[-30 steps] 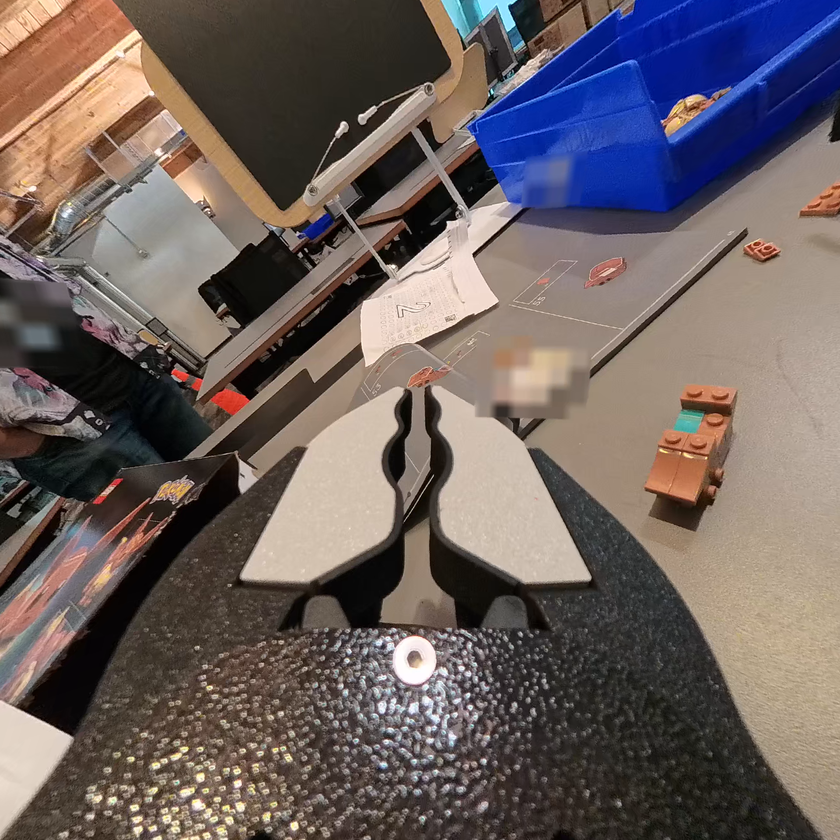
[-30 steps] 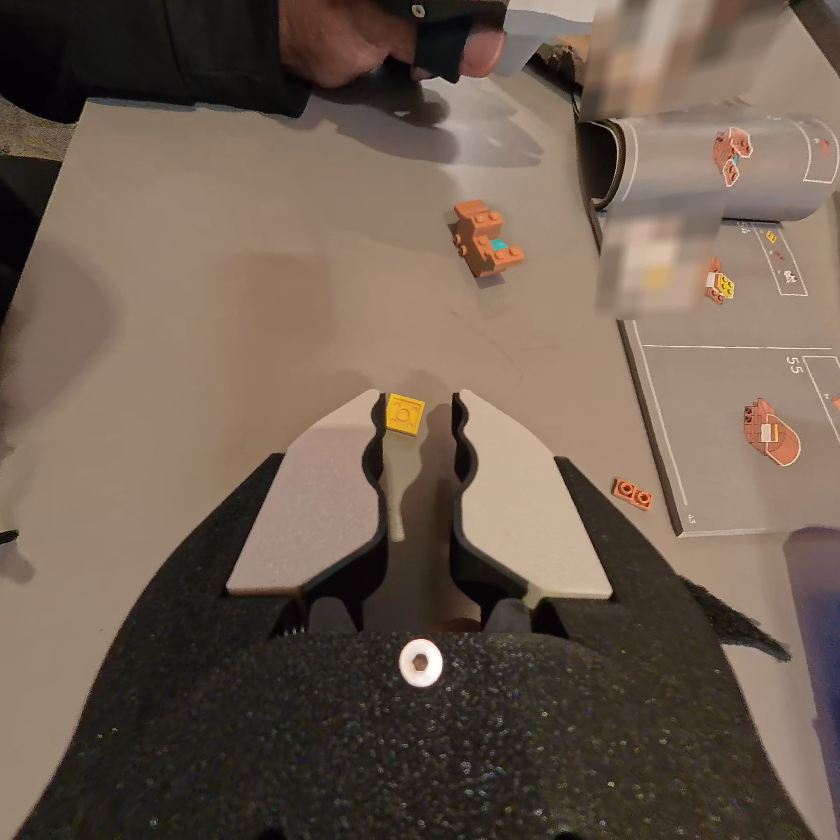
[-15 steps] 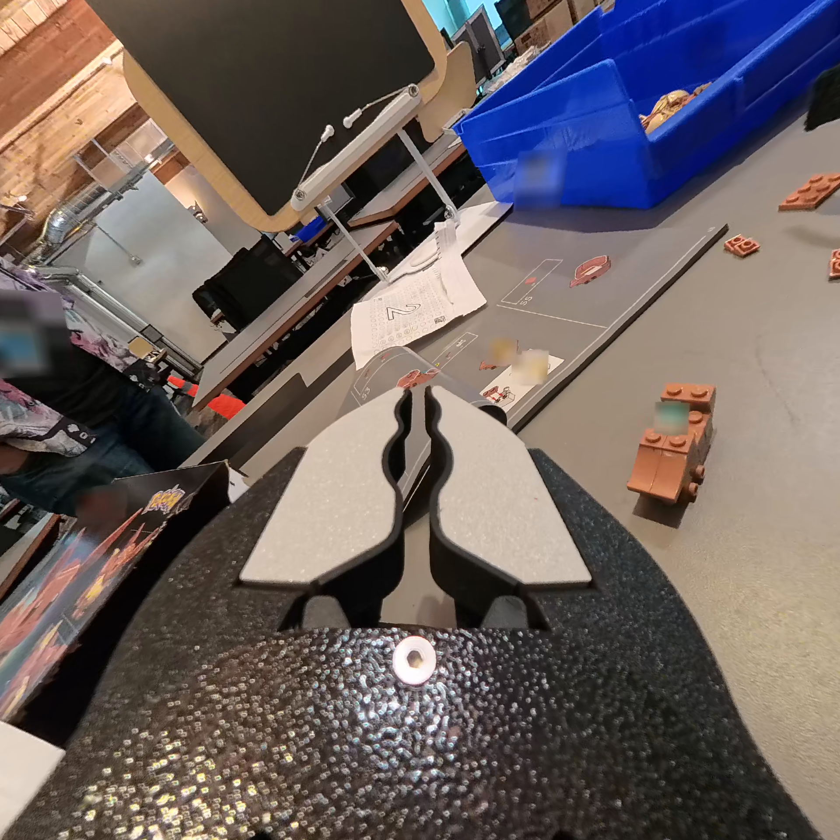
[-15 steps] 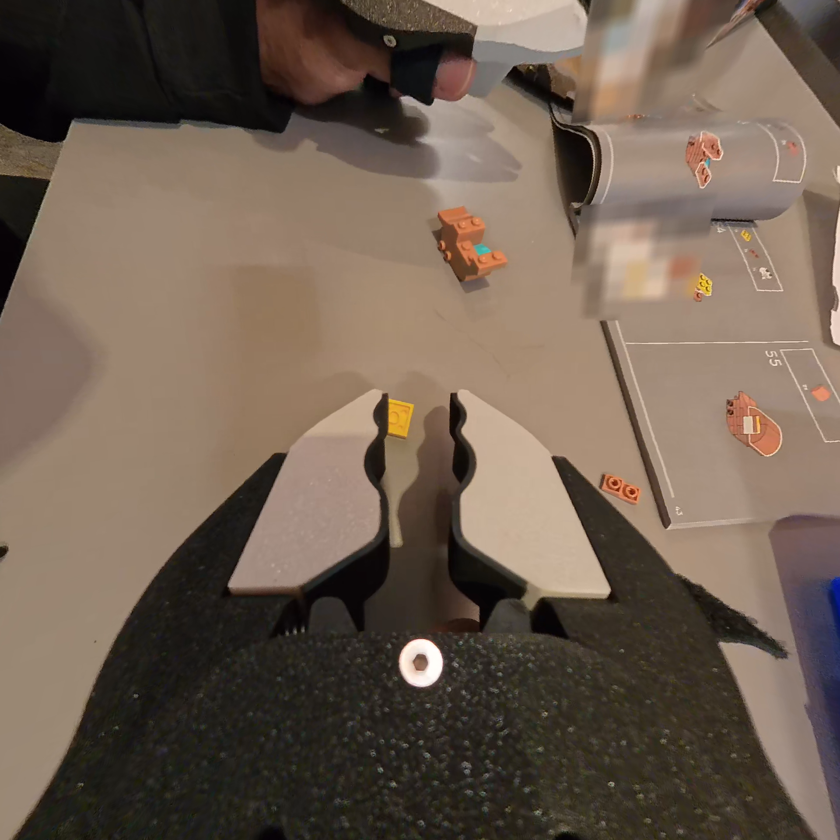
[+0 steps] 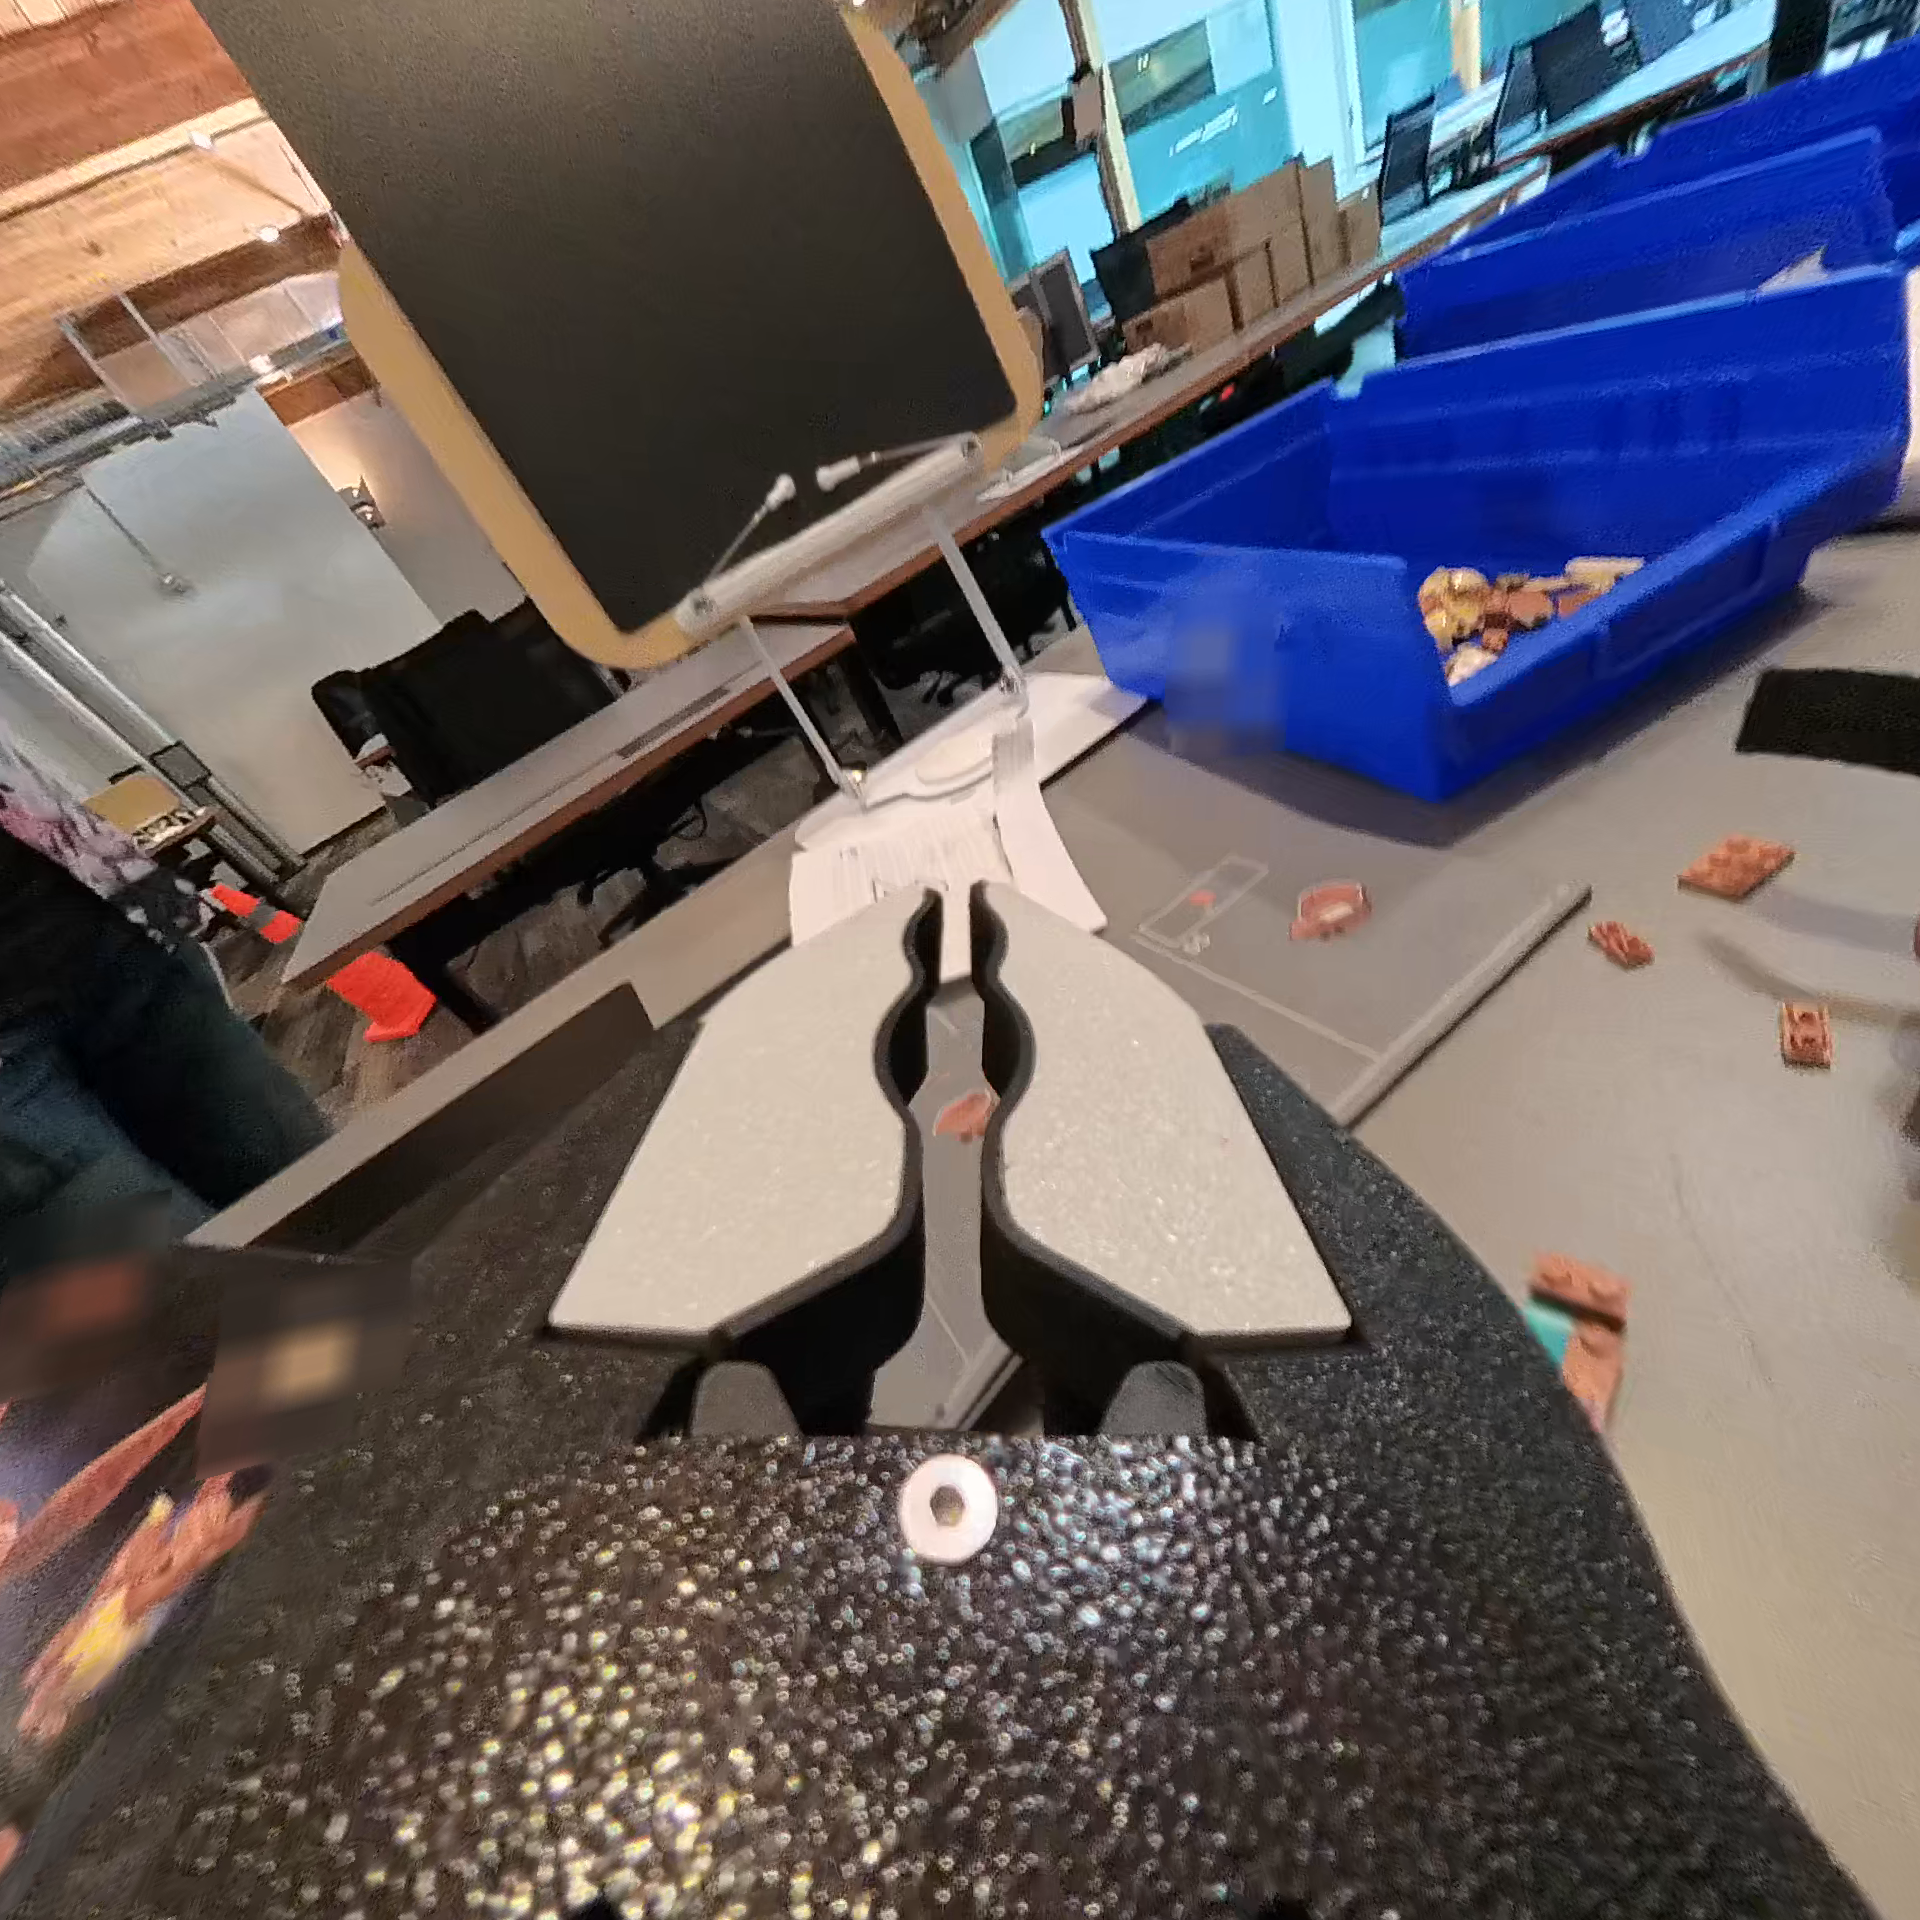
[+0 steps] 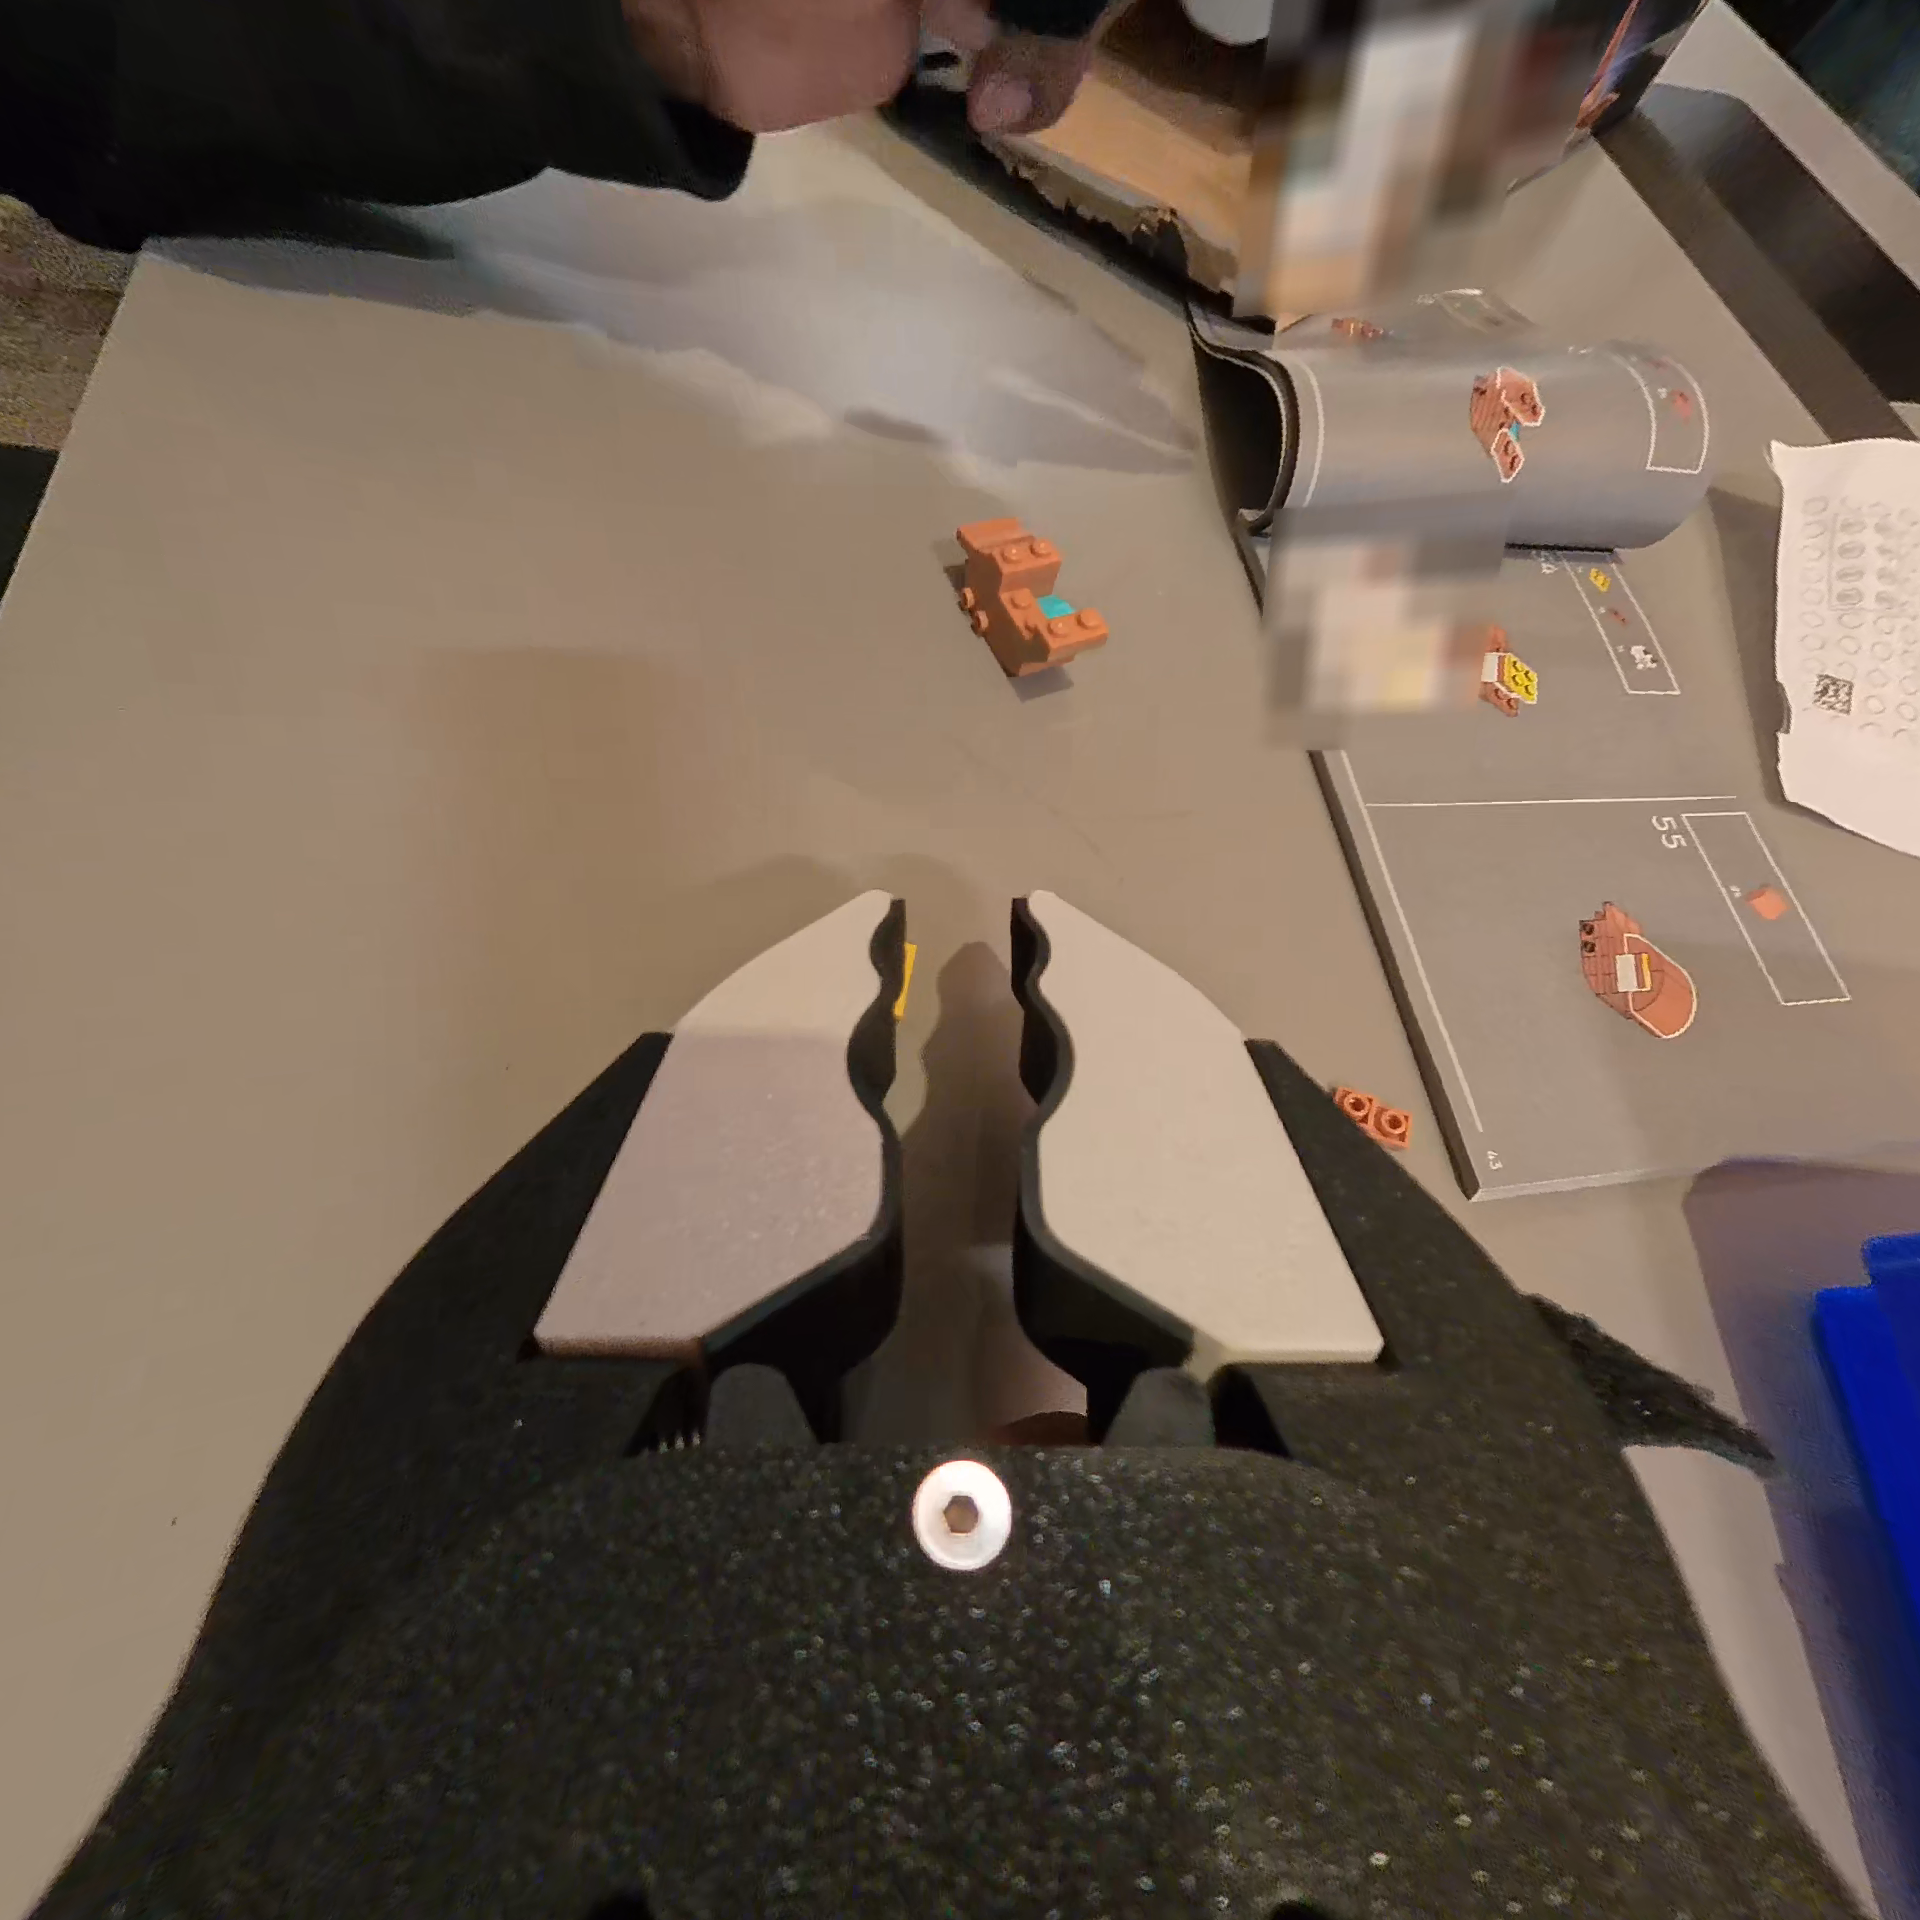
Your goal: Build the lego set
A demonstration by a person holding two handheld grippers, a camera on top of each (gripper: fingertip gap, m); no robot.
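In the right wrist view my right gripper (image 6: 958, 914) hangs low over the grey table (image 6: 416, 727) with its jaws apart. A small yellow plate (image 6: 902, 979) shows only as a thin sliver against the inner edge of the left finger (image 6: 790, 1049). The right finger (image 6: 1122, 1049) stands clear of it, with bare table between. A brown brick assembly with a teal piece (image 6: 1029, 603) sits farther ahead; it also shows in the left wrist view (image 5: 1584, 1340). My left gripper (image 5: 956, 906) is held above the table, its tips almost together with nothing between them.
An open instruction booklet (image 6: 1558, 987) lies to the right, with a small brown plate (image 6: 1374, 1115) beside it and a white sheet (image 6: 1849, 644) beyond. Blue bins (image 5: 1507, 582) stand at the back right. Loose brown plates (image 5: 1735, 868) lie near them. A person's hand (image 6: 790, 52) is at the far edge.
My right gripper has moved forward over the yellow plate, which now lies mostly hidden by the left finger, and its jaws have narrowed. The left gripper has swung, still shut and empty.
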